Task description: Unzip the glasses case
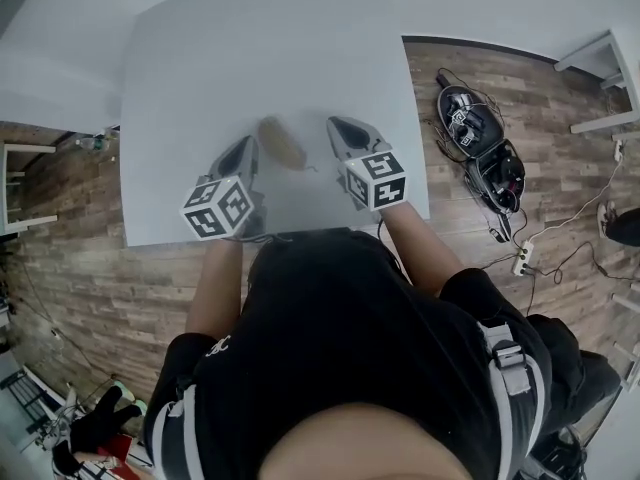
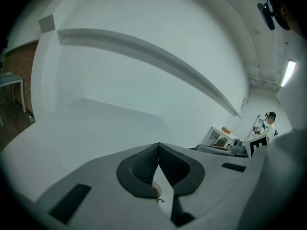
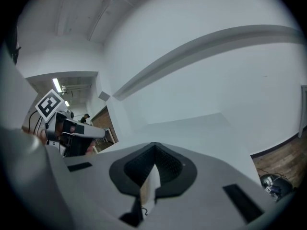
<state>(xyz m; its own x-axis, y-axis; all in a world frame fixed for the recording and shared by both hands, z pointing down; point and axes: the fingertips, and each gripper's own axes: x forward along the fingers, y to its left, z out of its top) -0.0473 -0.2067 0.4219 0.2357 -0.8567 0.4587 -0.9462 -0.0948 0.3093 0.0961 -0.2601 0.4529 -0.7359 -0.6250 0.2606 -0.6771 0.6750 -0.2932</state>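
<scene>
Brown glasses case (image 1: 283, 143) lies flat on the white table (image 1: 200, 68), between our two sets of fingers, its long axis slanting far-left to near-right. Left gripper (image 1: 246, 146) and right gripper (image 1: 336, 126): fingers closed, empty. Wood-plank floor (image 1: 470, 238), white walls.

- My left gripper (image 1: 247, 148) and my right gripper (image 1: 338, 128) are grey; each cube has black-and-white squares.
- The glasses case (image 1: 283, 141) at 12 o'clock is tan-brown.
- The table (image 1: 250, 48) is plain white.
- The floor (image 1: 570, 158), at 3 o'clock, shows brown wood planks.
</scene>
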